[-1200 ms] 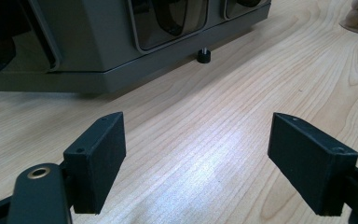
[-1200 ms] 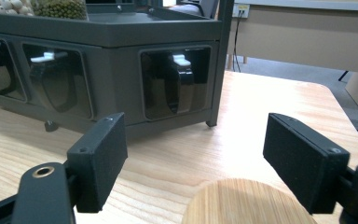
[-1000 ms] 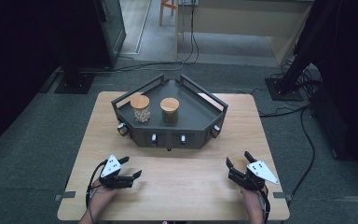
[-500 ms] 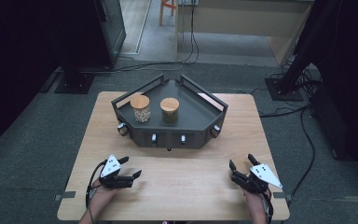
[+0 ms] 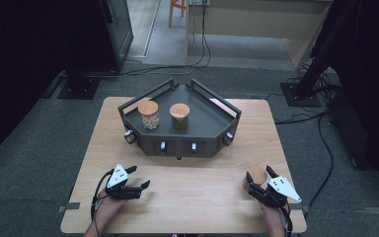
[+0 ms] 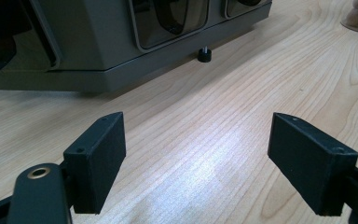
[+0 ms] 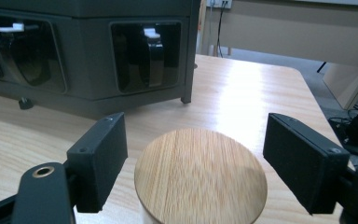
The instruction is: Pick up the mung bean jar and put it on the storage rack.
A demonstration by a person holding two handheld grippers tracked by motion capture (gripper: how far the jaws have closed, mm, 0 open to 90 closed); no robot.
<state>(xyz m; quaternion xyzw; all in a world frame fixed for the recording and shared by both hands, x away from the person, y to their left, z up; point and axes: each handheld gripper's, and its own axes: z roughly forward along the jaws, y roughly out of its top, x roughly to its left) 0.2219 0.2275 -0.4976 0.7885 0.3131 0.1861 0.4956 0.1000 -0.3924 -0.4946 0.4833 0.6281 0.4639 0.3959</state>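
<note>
At five o'clock on the pale wooden table, a round wooden-lidded jar stands between the right gripper's spread jaws, untouched. The right gripper view reveals its smooth lid grain. The left gripper, at seven o'clock, gapes wide, holding nothing.

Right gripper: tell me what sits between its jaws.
A wooden jar lid sits between the open right gripper; gaps show on both sides in the right gripper view.
</note>
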